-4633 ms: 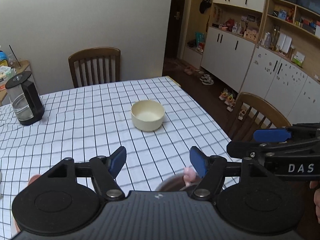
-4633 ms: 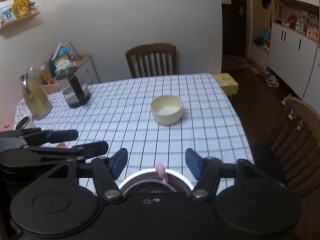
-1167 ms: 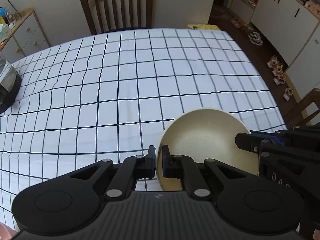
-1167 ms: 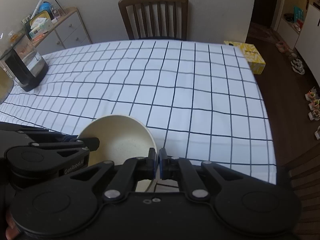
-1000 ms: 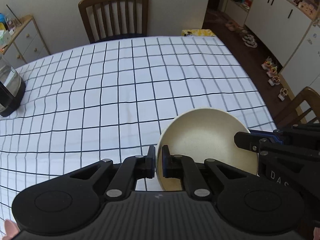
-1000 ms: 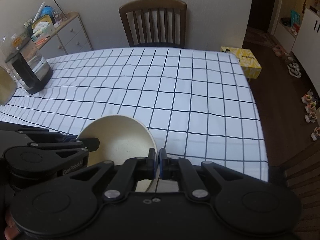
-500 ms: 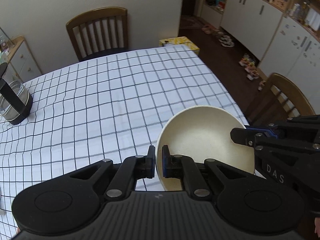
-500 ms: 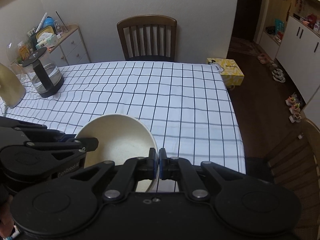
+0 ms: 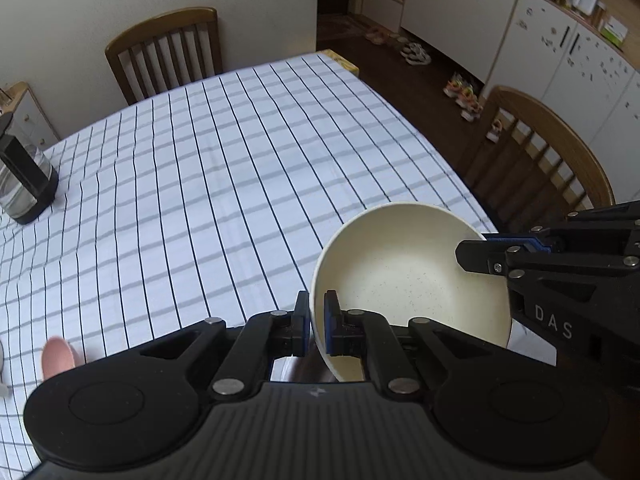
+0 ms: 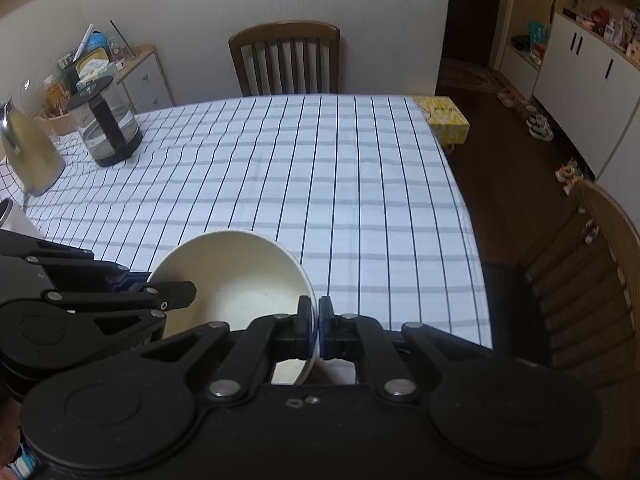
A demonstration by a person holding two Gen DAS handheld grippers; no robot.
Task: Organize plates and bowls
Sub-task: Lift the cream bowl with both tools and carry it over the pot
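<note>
Both grippers pinch one cream bowl (image 9: 408, 280) by its rim — left gripper (image 9: 316, 322) at nine o'clock, right gripper (image 10: 315, 330) at three — held above the table (image 10: 320, 184). Carrying step; next, a level set-down.

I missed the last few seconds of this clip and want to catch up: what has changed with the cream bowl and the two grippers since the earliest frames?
The round cream bowl, which first stood mid-table with both grippers open, is now pinched by its rim: left gripper on one side, right gripper on the opposite. They have carried it off the checked tablecloth toward the near edge. The glass kettle and wooden chairs stayed put.
</note>
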